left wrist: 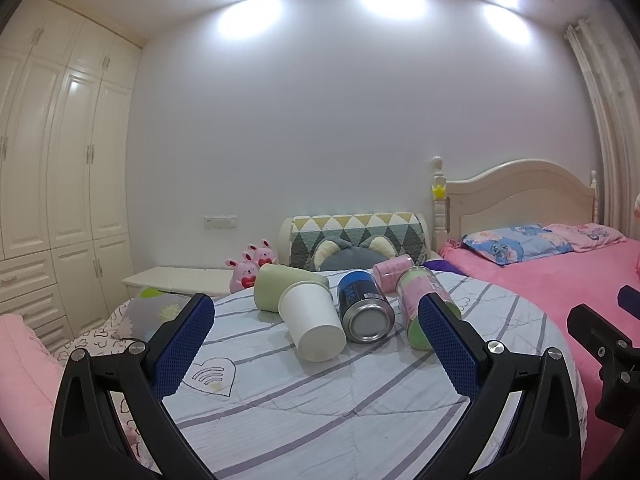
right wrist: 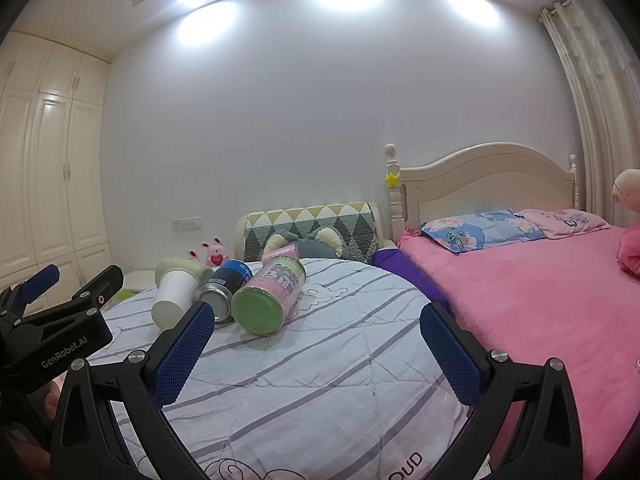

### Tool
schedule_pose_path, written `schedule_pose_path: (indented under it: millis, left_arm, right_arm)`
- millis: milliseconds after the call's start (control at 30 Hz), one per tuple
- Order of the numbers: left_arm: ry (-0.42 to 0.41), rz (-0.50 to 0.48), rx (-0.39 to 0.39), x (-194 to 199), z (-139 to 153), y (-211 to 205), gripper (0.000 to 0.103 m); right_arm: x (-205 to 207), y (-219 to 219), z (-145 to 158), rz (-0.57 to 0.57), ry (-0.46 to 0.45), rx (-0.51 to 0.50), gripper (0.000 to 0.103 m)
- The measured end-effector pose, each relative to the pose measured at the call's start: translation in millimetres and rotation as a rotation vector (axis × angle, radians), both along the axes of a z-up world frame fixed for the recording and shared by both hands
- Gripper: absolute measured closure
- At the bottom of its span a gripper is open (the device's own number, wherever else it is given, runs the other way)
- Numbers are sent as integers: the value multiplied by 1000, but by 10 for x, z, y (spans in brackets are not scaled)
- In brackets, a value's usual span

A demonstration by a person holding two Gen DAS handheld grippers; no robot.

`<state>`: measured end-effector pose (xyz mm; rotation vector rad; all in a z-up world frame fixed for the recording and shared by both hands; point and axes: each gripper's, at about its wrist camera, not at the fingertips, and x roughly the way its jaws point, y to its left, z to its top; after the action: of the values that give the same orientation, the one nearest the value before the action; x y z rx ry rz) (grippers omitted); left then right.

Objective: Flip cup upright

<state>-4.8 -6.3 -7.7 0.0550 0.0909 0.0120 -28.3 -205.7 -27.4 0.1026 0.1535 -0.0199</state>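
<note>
Left gripper [left wrist: 316, 340], black-framed with blue textured pads: jaws spread wide, holding and touching nothing, poised short of a cluster of five toppled containers on the striped white-and-lavender quilt [left wrist: 340, 412]. Right gripper [right wrist: 316, 342], same build: jaws equally wide and empty, aimed to the right of that cluster.

Landmark: white paper cup [left wrist: 312, 324], lying on its side at the front left of the cluster, closed base toward the left camera. Behind it, touching, a pale green cylindrical tumbler [left wrist: 276, 286], also on its side. Just right of the cup, a blue-labelled metal can [left wrist: 362, 306], its silver end facing forward. Right of that, a pink-and-green labelled jar with a green end [right wrist: 266, 300]; behind the can, a small pink cylinder [left wrist: 390, 272]. All five lie flat.

Progress, as judged: nothing is upright and no grasp is made, so approach, closure on the cup wall, rotation and release all remain.
</note>
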Motion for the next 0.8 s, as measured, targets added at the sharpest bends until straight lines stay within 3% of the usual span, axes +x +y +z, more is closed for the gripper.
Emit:
schedule_pose_path:
  millis: [800]
  left_arm:
    - [12, 8, 20, -32, 23, -23, 0]
  right_arm:
    - [1, 47, -4, 7, 17, -14, 0]
